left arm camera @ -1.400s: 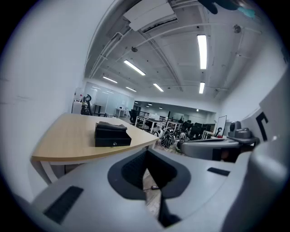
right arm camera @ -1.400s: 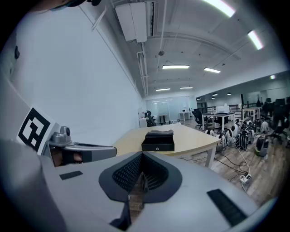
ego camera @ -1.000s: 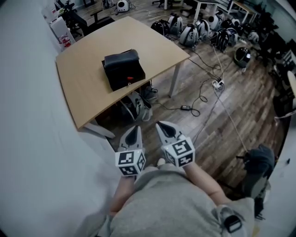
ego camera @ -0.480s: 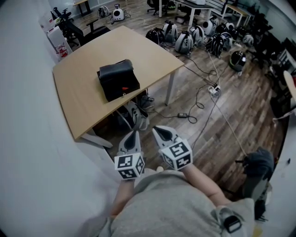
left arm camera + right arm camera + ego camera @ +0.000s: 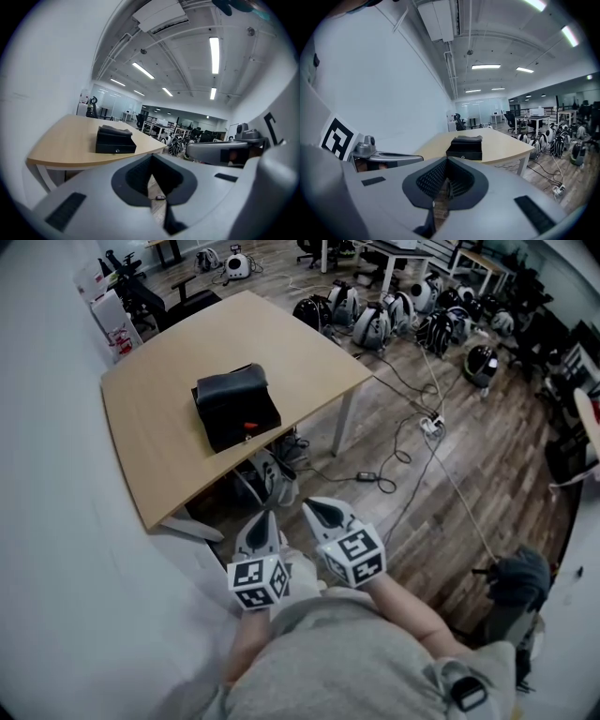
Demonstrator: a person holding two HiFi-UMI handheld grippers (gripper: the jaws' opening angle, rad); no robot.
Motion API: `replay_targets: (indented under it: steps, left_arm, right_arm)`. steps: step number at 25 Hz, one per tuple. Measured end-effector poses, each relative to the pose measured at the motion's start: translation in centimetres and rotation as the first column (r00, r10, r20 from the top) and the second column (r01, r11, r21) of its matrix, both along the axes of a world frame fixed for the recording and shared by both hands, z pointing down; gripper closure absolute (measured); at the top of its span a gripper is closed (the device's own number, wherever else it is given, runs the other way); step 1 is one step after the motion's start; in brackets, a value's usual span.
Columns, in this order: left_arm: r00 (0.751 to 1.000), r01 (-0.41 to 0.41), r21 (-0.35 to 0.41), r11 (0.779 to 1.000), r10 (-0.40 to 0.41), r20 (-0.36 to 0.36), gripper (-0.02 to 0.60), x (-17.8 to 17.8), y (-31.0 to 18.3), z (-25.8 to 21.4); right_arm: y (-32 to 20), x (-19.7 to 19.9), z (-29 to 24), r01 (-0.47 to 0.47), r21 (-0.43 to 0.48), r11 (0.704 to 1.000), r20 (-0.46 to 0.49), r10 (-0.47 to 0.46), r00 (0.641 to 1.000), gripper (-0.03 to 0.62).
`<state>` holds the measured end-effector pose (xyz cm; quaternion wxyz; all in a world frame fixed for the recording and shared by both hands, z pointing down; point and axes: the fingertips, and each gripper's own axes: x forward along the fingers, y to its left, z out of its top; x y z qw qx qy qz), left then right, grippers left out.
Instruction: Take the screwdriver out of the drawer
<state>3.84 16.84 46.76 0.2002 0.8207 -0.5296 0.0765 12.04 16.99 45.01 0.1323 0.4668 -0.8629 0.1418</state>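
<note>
A black drawer box point(image 5: 236, 407) sits on the wooden table point(image 5: 159, 437), with a small red-orange spot point(image 5: 249, 425) at its front edge. No screwdriver can be made out. The box also shows in the left gripper view, black drawer box point(image 5: 116, 140), and in the right gripper view, black drawer box point(image 5: 465, 148), its drawer front closed. My left gripper point(image 5: 261, 521) and right gripper point(image 5: 319, 509) hang side by side close to my body, well short of the table. Both point toward the box. The left gripper point(image 5: 152, 159) and right gripper point(image 5: 446, 160) are shut with nothing between the pads.
A white wall point(image 5: 56, 549) runs along the left. Bags point(image 5: 267, 470) lie under the table by its white leg point(image 5: 341, 423). Cables and a power strip point(image 5: 431, 426) cross the wood floor; several helmet-like devices point(image 5: 375, 320) crowd the back. A dark chair point(image 5: 516, 582) stands at right.
The table and box have slid down and left in the head view, so I have come closer to them. Both grippers drifted slightly with me and stayed shut.
</note>
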Motion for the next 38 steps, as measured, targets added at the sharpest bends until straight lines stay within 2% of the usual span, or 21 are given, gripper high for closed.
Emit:
replay_targets:
  steps: [6,23,38]
  left_arm:
    - [1.000,0.031,-0.003,1.000,-0.031,0.002,0.582,-1.7,-4.1,0.2]
    - [0.996,0.090,-0.003,0.996,-0.090,0.016,0.582,-7.1,-20.4,-0.7]
    - [0.998,0.063,-0.023,0.998,-0.062,0.025,0.581,-12.1,-30.6,0.5]
  right_arm:
    - [-4.4,-1.4,0.2,0.027,0.002,1.000,-0.001,-0.027,1.000,0.595]
    - [-21.3,-6.4,-0.6,0.098,0.007,0.995,-0.010,-0.098,0.995,0.595]
    - [-32.4,-11.1,1.7,0.115,-0.048,0.992,-0.059,-0.118,0.991,0.595]
